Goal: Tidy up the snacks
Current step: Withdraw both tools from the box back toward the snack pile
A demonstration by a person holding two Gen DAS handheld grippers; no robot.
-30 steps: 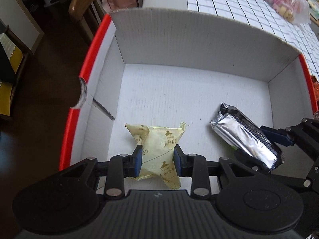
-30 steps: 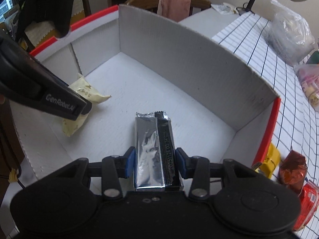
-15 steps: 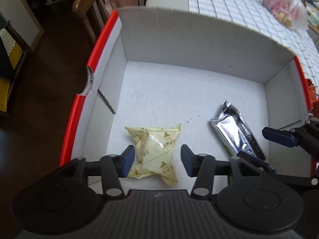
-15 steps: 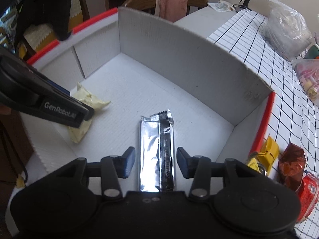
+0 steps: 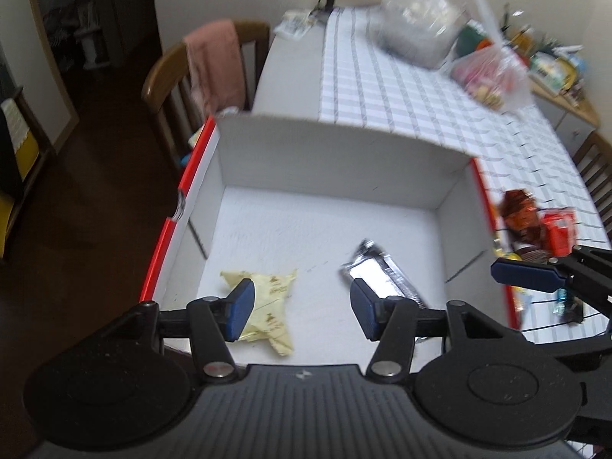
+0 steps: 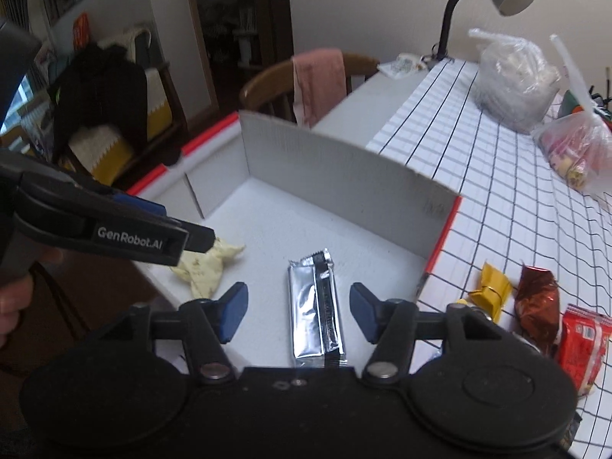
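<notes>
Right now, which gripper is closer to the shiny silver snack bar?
Right. The right gripper hangs over the silver bar; the left gripper sits beside it, nearer the yellow packet.

White lettering "GenRobot.AI" on the black side of the left gripper (image 6: 130,243), seen from the right wrist view, no other print legible

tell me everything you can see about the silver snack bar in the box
The silver snack bar is a long flat foil packet, shiny and crinkled, with a dark strip of small print along its length and a serrated crimped end. It lies flat on the white floor of the cardboard box, toward the box's right side, apart from the yellow packet. The right hand-held gripper is above it, jaws open on either side, not gripping it. Its near end is hidden behind the gripper body.
</notes>
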